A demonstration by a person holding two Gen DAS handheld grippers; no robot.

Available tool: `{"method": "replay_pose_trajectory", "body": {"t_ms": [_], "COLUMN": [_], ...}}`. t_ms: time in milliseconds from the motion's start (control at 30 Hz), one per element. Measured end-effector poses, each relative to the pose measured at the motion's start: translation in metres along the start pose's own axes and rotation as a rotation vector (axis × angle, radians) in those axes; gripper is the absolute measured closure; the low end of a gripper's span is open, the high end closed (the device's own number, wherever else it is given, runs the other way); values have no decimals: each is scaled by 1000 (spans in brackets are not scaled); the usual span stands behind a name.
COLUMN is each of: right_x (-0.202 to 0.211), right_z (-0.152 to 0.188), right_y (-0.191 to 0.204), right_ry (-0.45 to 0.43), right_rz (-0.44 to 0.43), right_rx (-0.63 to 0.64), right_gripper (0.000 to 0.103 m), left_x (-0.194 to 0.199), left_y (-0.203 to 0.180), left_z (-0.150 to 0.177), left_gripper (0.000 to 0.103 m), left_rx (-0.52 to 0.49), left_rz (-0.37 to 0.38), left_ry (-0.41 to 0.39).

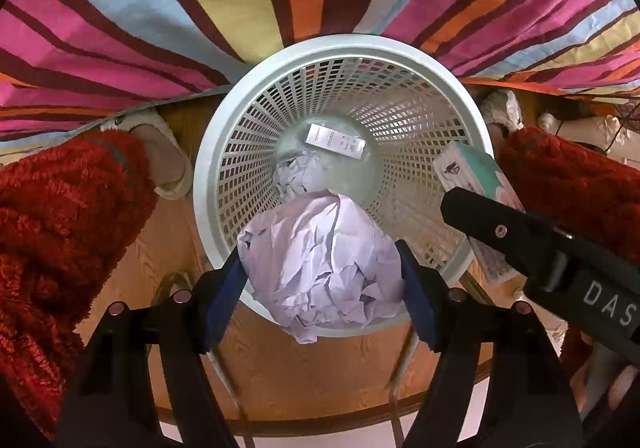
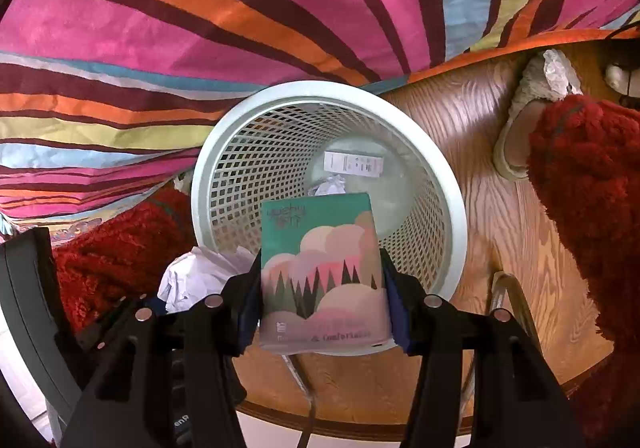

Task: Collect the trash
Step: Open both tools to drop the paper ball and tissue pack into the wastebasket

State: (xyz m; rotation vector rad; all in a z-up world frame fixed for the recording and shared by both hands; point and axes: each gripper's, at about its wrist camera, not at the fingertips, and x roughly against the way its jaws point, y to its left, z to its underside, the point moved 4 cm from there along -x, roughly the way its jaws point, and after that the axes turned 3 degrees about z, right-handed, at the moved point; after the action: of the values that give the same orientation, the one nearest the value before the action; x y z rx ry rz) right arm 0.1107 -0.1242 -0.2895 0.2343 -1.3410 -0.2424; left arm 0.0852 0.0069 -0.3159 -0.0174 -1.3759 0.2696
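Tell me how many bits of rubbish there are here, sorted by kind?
Crumpled paper balls: 2, the large paper ball in the left tool and a small paper ball in the basket.
Printed packets: 1, the green tissue pack in the right tool.
Flat labelled boxes: 1, the white box in the basket.
Total: 4

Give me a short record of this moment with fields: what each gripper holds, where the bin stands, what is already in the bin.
left gripper: shut on crumpled paper ball, above the bin
right gripper: shut on tissue pack, above the bin
bin: white mesh basket on wooden floor, beside striped cloth
inside bin: small paper wad, white label strip
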Motion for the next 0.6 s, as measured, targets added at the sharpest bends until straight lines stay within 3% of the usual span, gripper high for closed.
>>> {"method": "replay_pose_trajectory", "body": {"t_ms": [100,267,400,500,600], "right_x": [-2,-2,0,0,2], "right_z": [0,-2,-3,-4,-3], "right_y": [1,-4,-9,-11,-10], "right_ry": [18,2,-10,-14,-22], "right_rz": [-2,20,40,37,37], "right_rx": [2,-32,-55,-63,-63], "right_gripper": [52,19,19,19,19], "left_x": [-4,-10,-6,-3,-1], "left_y": [0,1,1,1,-3], "left_z": [1,1,-2,-3,-4], "left_gripper": [29,23,23,15,15], "left_rx": [5,-9,-12,-21,-36], "left_rz": [7,-66,-59,-47,-35], "left_ry": [17,20,-10,-28,-36]}}
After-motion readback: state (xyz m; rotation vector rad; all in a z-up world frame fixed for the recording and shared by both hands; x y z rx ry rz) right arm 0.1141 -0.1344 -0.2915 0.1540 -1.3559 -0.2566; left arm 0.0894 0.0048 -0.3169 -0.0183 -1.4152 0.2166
